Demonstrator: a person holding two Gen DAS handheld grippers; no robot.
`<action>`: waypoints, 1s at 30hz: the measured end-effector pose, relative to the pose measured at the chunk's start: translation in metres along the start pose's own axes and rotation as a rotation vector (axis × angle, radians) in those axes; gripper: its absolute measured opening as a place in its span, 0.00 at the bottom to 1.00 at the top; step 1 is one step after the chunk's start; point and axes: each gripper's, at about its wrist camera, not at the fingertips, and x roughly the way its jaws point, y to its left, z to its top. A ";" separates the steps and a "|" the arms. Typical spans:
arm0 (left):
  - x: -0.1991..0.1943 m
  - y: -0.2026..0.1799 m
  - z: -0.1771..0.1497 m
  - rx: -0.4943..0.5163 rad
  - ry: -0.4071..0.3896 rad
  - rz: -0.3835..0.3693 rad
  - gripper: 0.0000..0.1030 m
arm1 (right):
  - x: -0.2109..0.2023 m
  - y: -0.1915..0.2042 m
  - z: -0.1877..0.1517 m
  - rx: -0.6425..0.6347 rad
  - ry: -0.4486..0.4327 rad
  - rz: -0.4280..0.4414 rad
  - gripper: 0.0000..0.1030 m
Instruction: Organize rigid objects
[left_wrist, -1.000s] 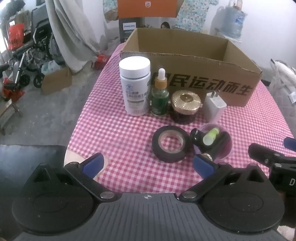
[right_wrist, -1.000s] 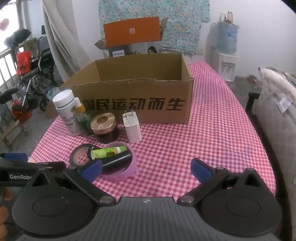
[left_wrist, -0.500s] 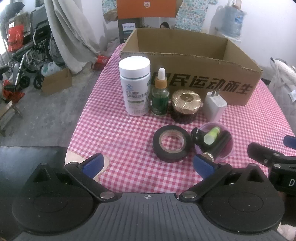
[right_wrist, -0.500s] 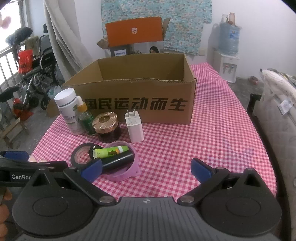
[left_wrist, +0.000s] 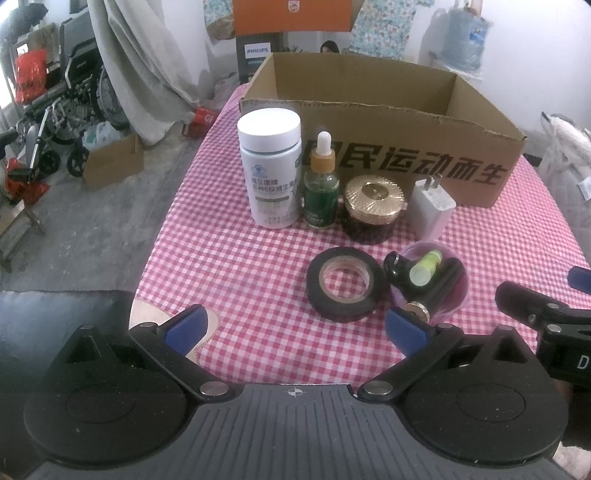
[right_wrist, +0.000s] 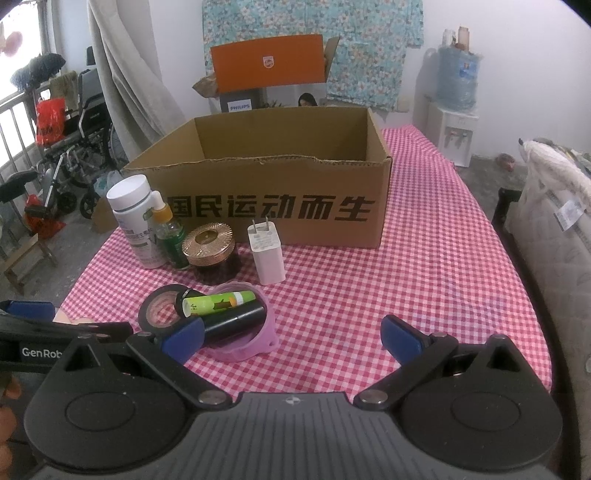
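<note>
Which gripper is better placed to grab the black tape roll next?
Left. The tape roll lies between the open left gripper's fingers; the right gripper faces bare cloth beside it.

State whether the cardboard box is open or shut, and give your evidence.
Open. The cardboard box has no top flaps over it, and its bare inner walls show from above.

White walls (right_wrist: 498, 74), grey floor (left_wrist: 92, 221), wheelchair (left_wrist: 66, 122), perhaps a mattress (right_wrist: 554, 229) rightward.

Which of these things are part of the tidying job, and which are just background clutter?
Job: white pill bottle, green dropper bottle, gold-lidded jar, white charger, black tape roll, pink dish of tubes, cardboard box.

Background: wheelchair, water jug, orange box.
</note>
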 end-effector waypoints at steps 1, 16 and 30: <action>0.000 0.000 0.000 0.000 0.000 0.000 1.00 | 0.000 0.000 0.000 0.000 0.000 0.000 1.00; 0.002 0.001 0.001 0.001 0.008 0.012 1.00 | 0.003 0.002 0.000 -0.011 -0.001 0.006 1.00; -0.001 0.001 0.000 0.007 0.009 0.017 1.00 | 0.001 0.002 -0.001 -0.008 -0.003 0.012 1.00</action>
